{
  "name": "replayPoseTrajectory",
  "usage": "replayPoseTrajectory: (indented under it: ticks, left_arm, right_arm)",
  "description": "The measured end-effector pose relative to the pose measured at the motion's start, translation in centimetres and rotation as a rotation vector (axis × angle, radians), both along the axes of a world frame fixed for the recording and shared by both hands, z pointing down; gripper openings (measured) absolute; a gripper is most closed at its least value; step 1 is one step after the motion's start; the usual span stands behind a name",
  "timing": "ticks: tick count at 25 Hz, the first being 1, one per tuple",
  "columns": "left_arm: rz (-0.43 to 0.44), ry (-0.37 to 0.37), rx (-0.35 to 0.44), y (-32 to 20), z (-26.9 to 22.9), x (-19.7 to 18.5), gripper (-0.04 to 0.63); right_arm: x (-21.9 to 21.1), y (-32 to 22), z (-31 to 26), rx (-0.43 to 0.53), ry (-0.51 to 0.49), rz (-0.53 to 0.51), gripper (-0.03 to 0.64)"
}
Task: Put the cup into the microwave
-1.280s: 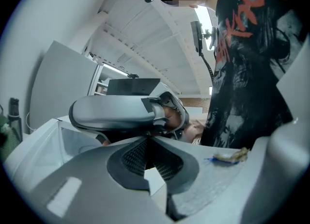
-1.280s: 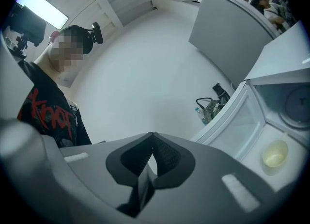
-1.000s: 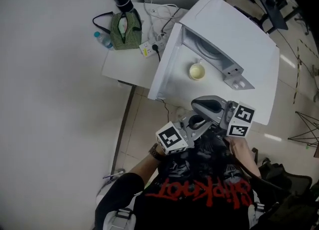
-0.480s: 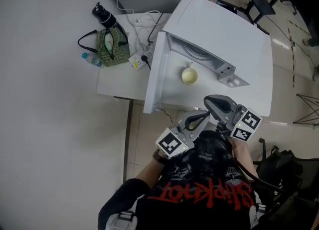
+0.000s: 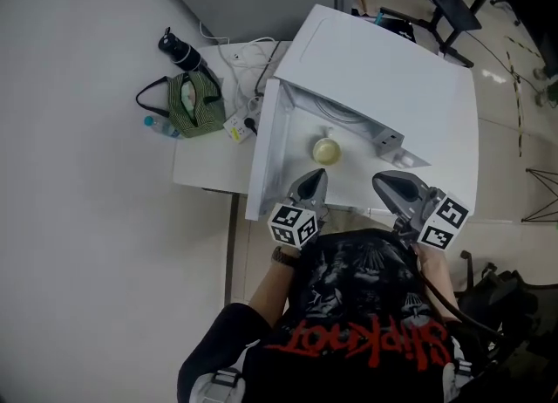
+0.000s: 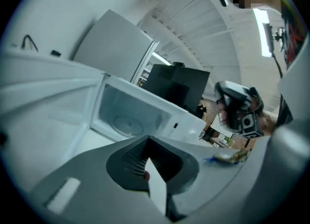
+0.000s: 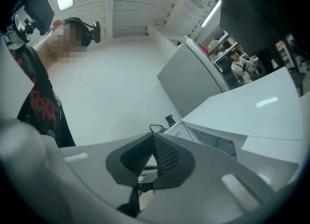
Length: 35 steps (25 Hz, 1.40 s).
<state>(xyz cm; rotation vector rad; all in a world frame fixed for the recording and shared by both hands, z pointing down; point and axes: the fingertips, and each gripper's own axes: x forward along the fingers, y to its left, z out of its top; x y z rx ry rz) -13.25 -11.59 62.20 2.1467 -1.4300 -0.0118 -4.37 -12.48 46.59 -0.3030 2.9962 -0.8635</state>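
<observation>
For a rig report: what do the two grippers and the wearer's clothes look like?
The left gripper and right gripper are grey moulded shells with dark mesh-textured jaw pads; each bears a white cube of black square markers. The person wears a black shirt with red lettering.

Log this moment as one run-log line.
pale yellow cup: in front of open white microwave, ungrasped | left gripper: shut, empty | right gripper: shut, empty | task: cup not yet inside

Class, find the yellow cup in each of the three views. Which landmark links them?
Head view: cup at centre, before the open microwave.
Left gripper view: not in it.
Right gripper view: not in it.
Shared landmark: the white microwave, in all three.
</observation>
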Motion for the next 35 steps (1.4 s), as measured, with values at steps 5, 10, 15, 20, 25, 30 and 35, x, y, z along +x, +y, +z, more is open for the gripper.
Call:
replayPoseTrajectory:
  ticks: [5, 10, 15, 20, 25, 30, 35]
  left_arm:
    - [-0.026, -0.138, -0.043, -0.6, 5.9, -1.6, 0.062]
    - [0.022, -0.246, -0.032, -1.0, 9.0, -1.0, 0.33]
    - [0.065, -0.351, -0.098, -1.9, 14.0, -0.8, 0.454]
    - [0.069, -0.374, -0.14, -4.3, 16.2, -1.0, 0.454]
    - [0.099, -0.391, -0.142, -7.0, 17.4, 0.3, 0.454]
    - [0.078, -0.426, -0.133, -8.4, 17.9, 0.1, 0.453]
    - [0.045, -0.46, -0.135, -10.3, 18.0, 0.0, 0.451]
  right_arm:
    - [1.0, -0.5, 0.4, -0.009, 0.004, 0.032, 0.0]
    - [1.3, -0.4, 0.3, -0.005, 0.003, 0.056, 0.0]
    - [2.1, 0.4, 0.4, -0.006, 0.026, 0.084, 0.0]
    - [3.6, 0.9, 0.7, -0.02, 0.049, 0.142, 0.0]
    - [5.0, 1.5, 0.7, -0.015, 0.066, 0.193, 0.0]
    - [6.3, 2.3, 0.7, -0.016, 0.076, 0.23, 0.0]
    - [7.7, 2.6, 0.5, -0.021, 0.079, 0.266, 0.0]
